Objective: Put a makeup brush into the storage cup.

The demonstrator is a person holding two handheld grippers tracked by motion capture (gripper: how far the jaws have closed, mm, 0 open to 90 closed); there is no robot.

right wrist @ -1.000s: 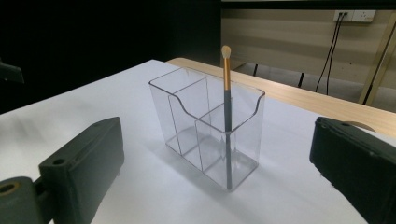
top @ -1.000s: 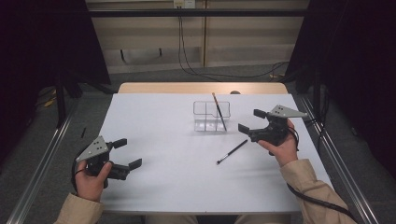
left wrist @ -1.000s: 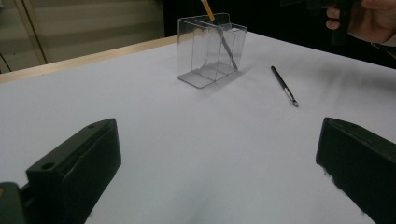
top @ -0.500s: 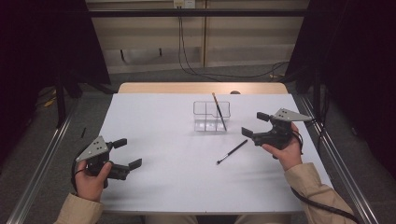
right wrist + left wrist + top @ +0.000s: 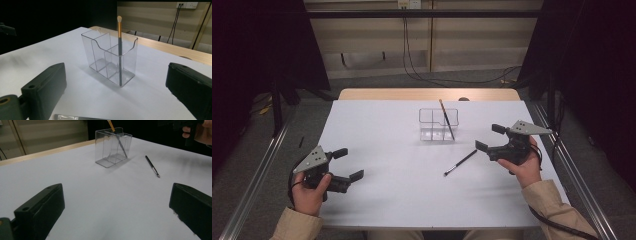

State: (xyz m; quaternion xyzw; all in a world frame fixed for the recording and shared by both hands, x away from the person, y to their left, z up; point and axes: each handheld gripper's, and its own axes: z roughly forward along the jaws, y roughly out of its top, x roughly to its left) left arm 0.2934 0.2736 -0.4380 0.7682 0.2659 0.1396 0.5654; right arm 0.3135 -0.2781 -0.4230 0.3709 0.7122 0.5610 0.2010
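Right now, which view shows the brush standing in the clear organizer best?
The right gripper view: the standing brush shows close, pale tip to base, inside the clear organizer. The high view shows it small and leaning; the left gripper view crops its top.

No text, label, brand, number or sign can be read in any view. The clear box (image 5: 110, 58), the brushes and the white desk (image 5: 387, 125) carry no writing that is visible.
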